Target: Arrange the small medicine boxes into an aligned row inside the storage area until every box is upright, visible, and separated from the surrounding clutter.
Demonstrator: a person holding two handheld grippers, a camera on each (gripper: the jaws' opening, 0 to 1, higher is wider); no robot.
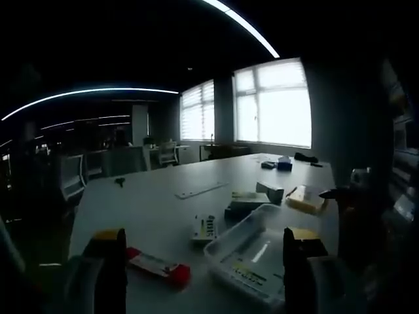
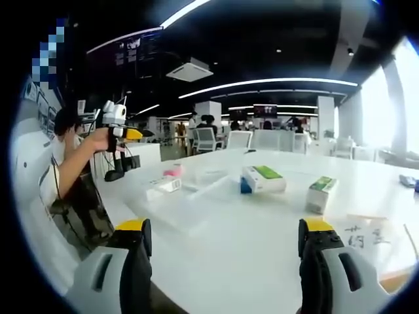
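Left gripper [image 1: 204,261] jaws apart, empty; clear tray [image 1: 252,252] between them, red box [image 1: 159,265] beside the left jaw. Right gripper [image 2: 222,252] jaws apart, empty; bare table [image 2: 249,229] ahead, green-topped boxes [image 2: 264,178] beyond.

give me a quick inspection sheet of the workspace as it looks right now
surface: white table, bare in front of the right gripper
job's things: clear storage tray lying near the left gripper; medicine boxes lying around it, red box, white box, green-topped boxes
clutter: metal strip, yellow item, handwritten paper
grippers: left gripper open, empty; right gripper open, empty; left gripper also seen raised in a person's hand
cables: nothing seen
surroundings: office chairs, bright windows, ceiling light strips
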